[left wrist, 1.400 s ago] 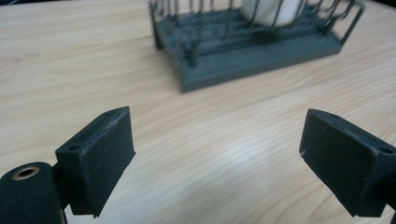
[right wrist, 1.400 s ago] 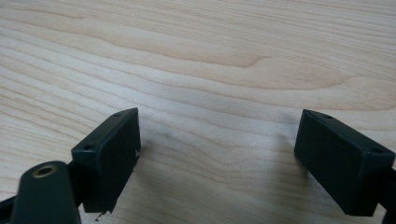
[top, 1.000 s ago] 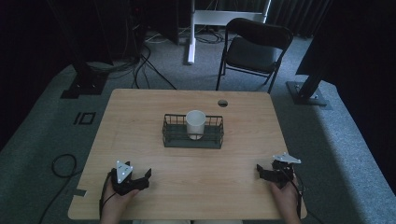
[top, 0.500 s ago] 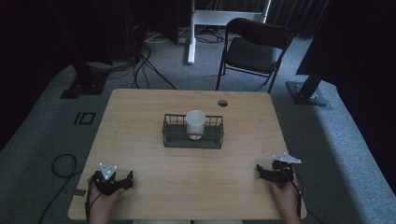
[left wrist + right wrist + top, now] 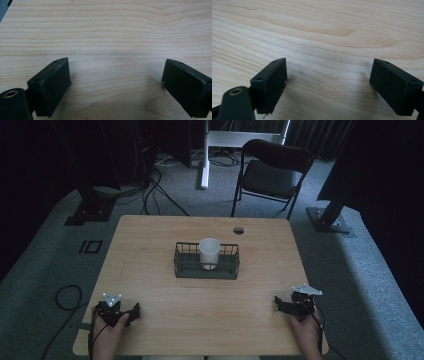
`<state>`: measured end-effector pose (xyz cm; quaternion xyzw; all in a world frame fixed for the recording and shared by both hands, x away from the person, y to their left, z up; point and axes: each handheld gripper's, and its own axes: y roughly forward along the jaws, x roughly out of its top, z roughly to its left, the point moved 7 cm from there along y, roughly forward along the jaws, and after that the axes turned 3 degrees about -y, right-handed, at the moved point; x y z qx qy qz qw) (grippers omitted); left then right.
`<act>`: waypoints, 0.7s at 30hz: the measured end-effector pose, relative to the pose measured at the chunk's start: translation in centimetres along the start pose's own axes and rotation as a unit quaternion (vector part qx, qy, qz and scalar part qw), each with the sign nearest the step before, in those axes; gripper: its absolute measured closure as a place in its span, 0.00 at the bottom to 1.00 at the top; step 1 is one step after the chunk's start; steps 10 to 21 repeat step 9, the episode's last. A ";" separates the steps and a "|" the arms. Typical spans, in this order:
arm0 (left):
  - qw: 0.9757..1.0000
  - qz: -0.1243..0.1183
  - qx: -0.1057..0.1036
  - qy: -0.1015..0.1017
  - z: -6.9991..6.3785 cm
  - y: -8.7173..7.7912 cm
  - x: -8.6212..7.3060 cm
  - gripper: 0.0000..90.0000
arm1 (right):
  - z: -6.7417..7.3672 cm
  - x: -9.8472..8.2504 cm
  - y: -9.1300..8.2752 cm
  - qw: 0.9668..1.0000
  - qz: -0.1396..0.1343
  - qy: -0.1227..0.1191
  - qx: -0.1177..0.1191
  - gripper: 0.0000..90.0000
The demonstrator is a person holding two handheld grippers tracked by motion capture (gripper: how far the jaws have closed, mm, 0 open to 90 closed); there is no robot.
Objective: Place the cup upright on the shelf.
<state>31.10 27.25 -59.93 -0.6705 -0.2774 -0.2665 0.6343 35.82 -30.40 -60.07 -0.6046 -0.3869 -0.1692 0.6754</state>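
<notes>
White cup (image 5: 209, 253) stood upright in wire basket (image 5: 182, 268), table (image 5: 150, 240) centre. Left gripper (image 5: 131, 314) at 7 o'clock, jaws just widened, spread, empty. Right gripper (image 5: 281, 304) at 5 o'clock, spread, empty.

A white cup (image 5: 209, 253) stands in a black wire basket (image 5: 206, 268) on the pale wood-grain table (image 5: 150, 245).

Bare tabletop (image 5: 150, 260) ahead of both tools; only wire basket (image 5: 206, 268) with cup (image 5: 209, 253) mid-table.

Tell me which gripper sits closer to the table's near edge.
The left gripper, at the near-left corner, sits slightly lower in the high view than the right gripper.
</notes>
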 end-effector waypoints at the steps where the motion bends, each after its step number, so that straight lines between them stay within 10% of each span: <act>1: 1.000 0.001 0.003 0.001 0.0 0.0 0.0 0.10 | 0.0 0.0 0.0 1.000 0.000 0.000 0.000 0.16; 21: 1.000 0.004 0.010 0.003 0.0 0.0 0.0 0.10 | 0.0 0.0 0.0 1.000 0.000 0.000 0.000 0.16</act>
